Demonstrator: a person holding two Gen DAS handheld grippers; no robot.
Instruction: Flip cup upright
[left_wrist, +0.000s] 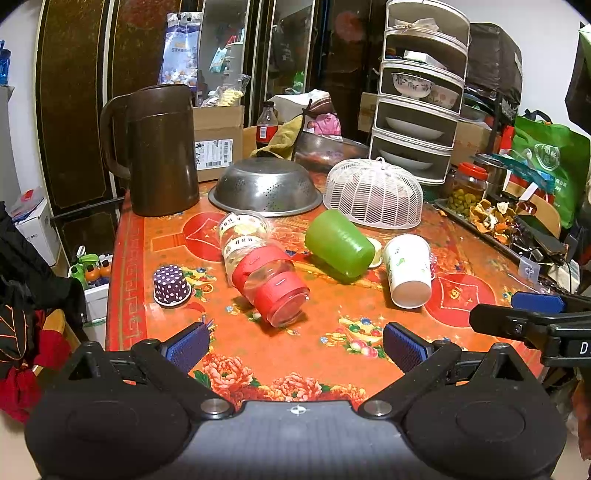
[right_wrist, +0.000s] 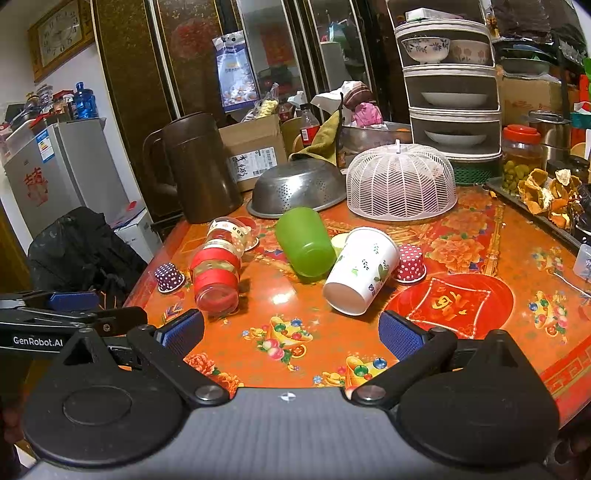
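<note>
Several cups lie on their sides on the orange patterned table (left_wrist: 280, 365): a clear glass cup with red bands (left_wrist: 266, 273) (right_wrist: 218, 271), a green plastic cup (left_wrist: 338, 243) (right_wrist: 304, 242), and a white paper cup with leaf print (left_wrist: 408, 269) (right_wrist: 360, 271). A purple dotted paper cup (left_wrist: 170, 285) (right_wrist: 169, 277) and a red dotted one (right_wrist: 410, 264) stand upside down. My left gripper (left_wrist: 295, 345) is open and empty, just short of the glass cup. My right gripper (right_wrist: 291, 332) is open and empty, just short of the white cup.
A brown jug (left_wrist: 159, 147), an overturned steel colander (left_wrist: 266, 188) and a white mesh food cover (left_wrist: 373, 192) stand behind the cups. A tiered dish rack (left_wrist: 417, 92), a jar (left_wrist: 467, 188) and a tray of peels (left_wrist: 491, 218) line the right side.
</note>
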